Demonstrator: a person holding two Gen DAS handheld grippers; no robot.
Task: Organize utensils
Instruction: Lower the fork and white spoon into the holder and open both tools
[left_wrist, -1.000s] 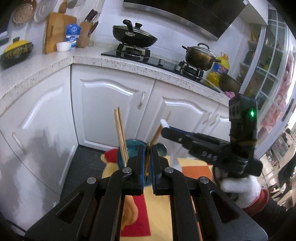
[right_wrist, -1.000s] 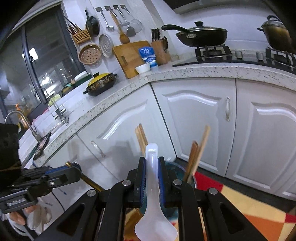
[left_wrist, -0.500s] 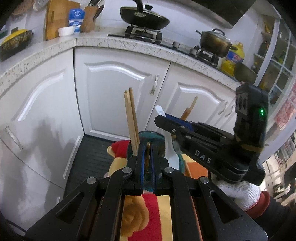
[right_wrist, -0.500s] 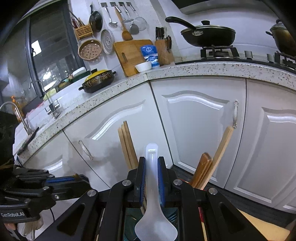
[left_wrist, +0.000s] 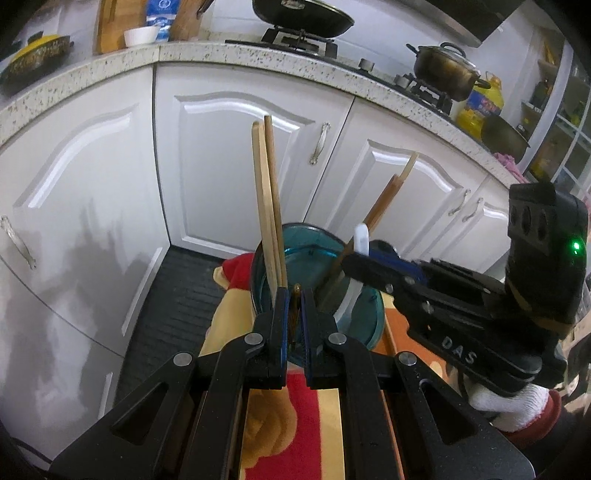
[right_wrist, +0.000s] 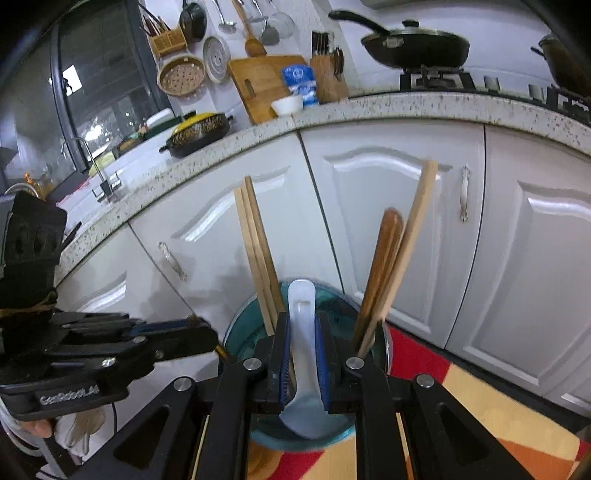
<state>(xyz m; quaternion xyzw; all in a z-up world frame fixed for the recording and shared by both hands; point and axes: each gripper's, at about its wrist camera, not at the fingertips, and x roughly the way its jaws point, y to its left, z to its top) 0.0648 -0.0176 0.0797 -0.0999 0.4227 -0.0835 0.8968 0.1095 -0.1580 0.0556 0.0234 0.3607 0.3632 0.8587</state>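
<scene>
A teal round holder (left_wrist: 373, 321) stands on a colourful cloth, with a pair of wooden sticks (left_wrist: 267, 206) and two wooden spatulas (left_wrist: 384, 206) upright in it. My left gripper (left_wrist: 295, 295) is shut on a thin golden-brown utensil (left_wrist: 296, 308) right at the holder's near rim. From the right comes my right gripper (left_wrist: 354, 262), shut on a white plastic spoon (left_wrist: 362, 238). In the right wrist view the right gripper (right_wrist: 301, 321) holds the white spoon (right_wrist: 301, 332) over the holder (right_wrist: 236, 332), bowl end low. The left gripper (right_wrist: 207, 338) sits at the holder's left edge.
White cabinet doors (left_wrist: 229, 155) and a speckled counter (left_wrist: 258, 51) with a wok (left_wrist: 303, 14) and a pot (left_wrist: 443, 70) stand behind. A red and yellow cloth (left_wrist: 295, 424) covers the surface below. A white-gloved hand (left_wrist: 517, 410) carries the right gripper.
Both grippers have come down and closer to the teal holder, each with its utensil still held. The counter has risen in both views.
</scene>
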